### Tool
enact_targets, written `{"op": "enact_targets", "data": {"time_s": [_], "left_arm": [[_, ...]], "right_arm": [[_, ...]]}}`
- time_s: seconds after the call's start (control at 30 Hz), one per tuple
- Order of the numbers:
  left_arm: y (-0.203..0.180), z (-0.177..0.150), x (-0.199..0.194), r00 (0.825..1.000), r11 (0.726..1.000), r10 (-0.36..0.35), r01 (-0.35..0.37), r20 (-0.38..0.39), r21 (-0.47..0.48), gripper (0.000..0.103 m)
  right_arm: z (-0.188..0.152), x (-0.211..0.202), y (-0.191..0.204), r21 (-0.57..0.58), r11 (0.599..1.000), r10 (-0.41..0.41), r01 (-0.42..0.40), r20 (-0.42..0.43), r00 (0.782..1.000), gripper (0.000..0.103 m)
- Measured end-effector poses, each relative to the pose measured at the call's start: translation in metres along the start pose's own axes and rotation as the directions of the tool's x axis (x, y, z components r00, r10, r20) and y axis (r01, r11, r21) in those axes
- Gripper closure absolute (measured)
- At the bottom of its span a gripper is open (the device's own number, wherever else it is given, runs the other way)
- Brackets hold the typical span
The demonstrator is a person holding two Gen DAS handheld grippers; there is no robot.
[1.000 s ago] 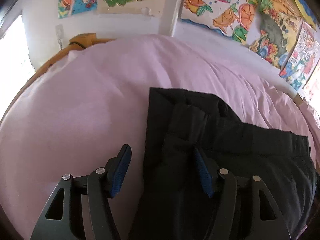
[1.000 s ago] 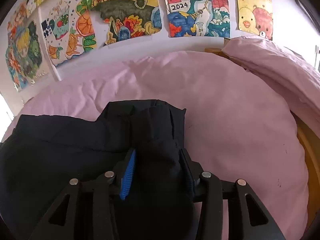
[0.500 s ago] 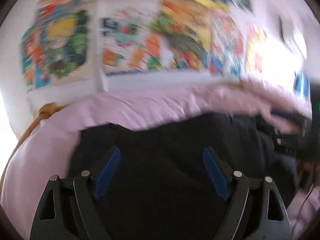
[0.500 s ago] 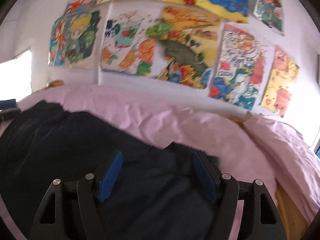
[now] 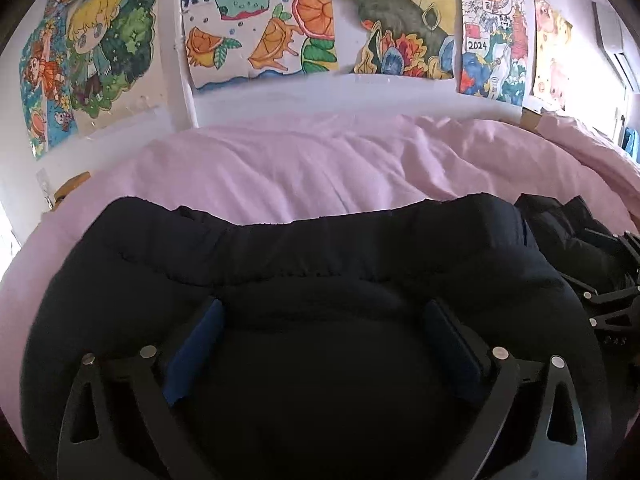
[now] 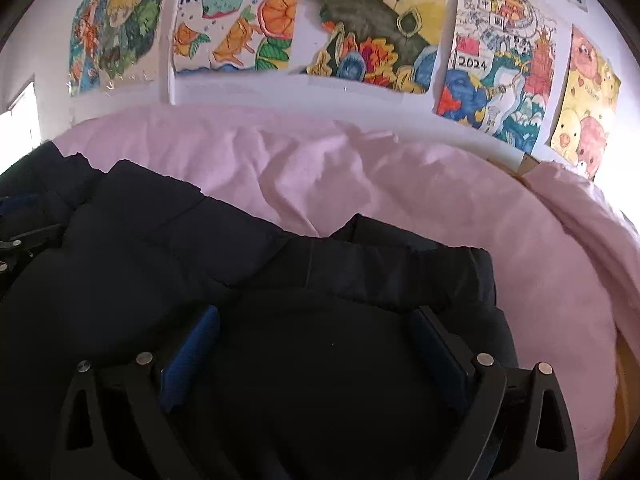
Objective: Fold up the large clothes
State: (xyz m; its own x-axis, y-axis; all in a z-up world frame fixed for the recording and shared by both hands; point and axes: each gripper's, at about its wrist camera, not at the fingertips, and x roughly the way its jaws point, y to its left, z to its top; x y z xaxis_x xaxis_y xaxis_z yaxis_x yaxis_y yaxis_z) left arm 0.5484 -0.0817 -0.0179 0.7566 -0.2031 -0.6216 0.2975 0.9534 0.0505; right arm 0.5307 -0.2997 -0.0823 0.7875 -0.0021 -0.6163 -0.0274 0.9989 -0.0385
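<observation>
My left gripper [image 5: 320, 344] stands with its blue-padded fingers [image 5: 196, 344] spread wide, and the black padded garment [image 5: 304, 264] bulges up between them; the pads look pressed down into the cloth, not pinched on it, so I hold nothing there. My right gripper [image 6: 312, 344] is the same: fingers far apart, resting on the dark fabric with a puffy mound between the pads, gripping nothing. The garment lies across the pale pink bedsheet [image 5: 320, 160] as a thick, layered bundle, its gathered elastic hem [image 5: 360, 220] running along the far edge, and a further dark fold sticks out beyond it in the right view. I judge the main folds are made, since the cloth sits doubled and compact, and what is left is flattening and squaring the stack, perhaps one more fold. Beyond the bed, colourful drawings [image 5: 256, 32] cover the white wall.
</observation>
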Motion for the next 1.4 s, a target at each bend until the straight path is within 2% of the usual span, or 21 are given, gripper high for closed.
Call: {"op": "enact_targets", "data": {"time_s": [0.17,0.33,0.4,0.5,0.63,0.7,0.8,0.87,0.97,1.07,1.17,1.3,1.4], "left_arm": [[0.002,-0.009,0.009,1.0,1.0,-0.007,0.007,0.02,-0.012,0.002],[0.0,-0.005,0.011,1.0,1.0,-0.002,0.002,0.014,-0.013,0.002],[0.002,-0.003,0.005,1.0,1.0,-0.019,0.019,0.007,-0.022,0.002],[0.007,0.003,-0.009,0.998,0.999,-0.038,0.037,-0.044,-0.027,0.002],[0.011,0.011,-0.029,0.994,0.999,-0.042,0.039,-0.104,-0.03,0.002],[0.013,0.014,-0.04,0.99,0.999,-0.047,0.043,-0.131,-0.033,0.002],[0.024,0.018,-0.064,0.985,0.994,-0.101,0.094,-0.137,-0.06,0.002],[0.035,0.018,-0.082,0.98,0.985,-0.154,0.143,-0.124,-0.091,0.002],[0.064,0.014,-0.114,0.962,0.959,-0.261,0.248,-0.083,-0.141,0.002],[0.091,0.008,-0.139,0.969,0.957,-0.246,0.237,-0.031,-0.168,0.002],[0.124,-0.006,-0.159,0.983,0.964,-0.183,0.18,0.005,-0.197,0.002],[0.148,-0.021,-0.163,0.992,0.971,-0.125,0.119,-0.013,-0.207,0.002],[0.157,-0.032,-0.146,0.985,0.968,-0.158,0.139,-0.076,-0.208,0.002]], "right_arm": [[-0.007,0.015,-0.007,0.037,0.999,0.033,-0.032,-0.009,0.999,0.004],[-0.008,0.02,-0.007,0.048,0.998,0.042,-0.041,-0.021,0.999,0.003],[-0.005,0.014,-0.012,0.063,0.996,0.069,-0.068,-0.016,0.997,0.002],[0.004,-0.005,-0.024,0.11,0.98,0.169,-0.164,-0.031,0.985,0.0],[0.011,-0.039,-0.031,0.125,0.966,0.23,-0.228,-0.001,0.973,0.0],[0.012,-0.054,-0.033,0.136,0.957,0.262,-0.257,-0.016,0.965,0.0],[0.008,-0.076,-0.038,0.125,0.951,0.289,-0.282,-0.037,0.957,0.0],[0.006,-0.089,-0.042,0.102,0.96,0.266,-0.26,-0.051,0.963,0.0],[0.002,-0.098,-0.051,0.1,0.963,0.257,-0.25,-0.057,0.965,0.0],[-0.002,-0.104,-0.065,0.145,0.956,0.265,-0.257,-0.042,0.963,0.0],[-0.011,-0.105,-0.081,0.208,0.942,0.273,-0.264,-0.014,0.962,0.0],[-0.022,-0.095,-0.095,0.23,0.946,0.246,-0.229,-0.045,0.968,0.0],[-0.031,-0.086,-0.104,0.251,0.94,0.254,-0.233,-0.053,0.966,0.0]]}}
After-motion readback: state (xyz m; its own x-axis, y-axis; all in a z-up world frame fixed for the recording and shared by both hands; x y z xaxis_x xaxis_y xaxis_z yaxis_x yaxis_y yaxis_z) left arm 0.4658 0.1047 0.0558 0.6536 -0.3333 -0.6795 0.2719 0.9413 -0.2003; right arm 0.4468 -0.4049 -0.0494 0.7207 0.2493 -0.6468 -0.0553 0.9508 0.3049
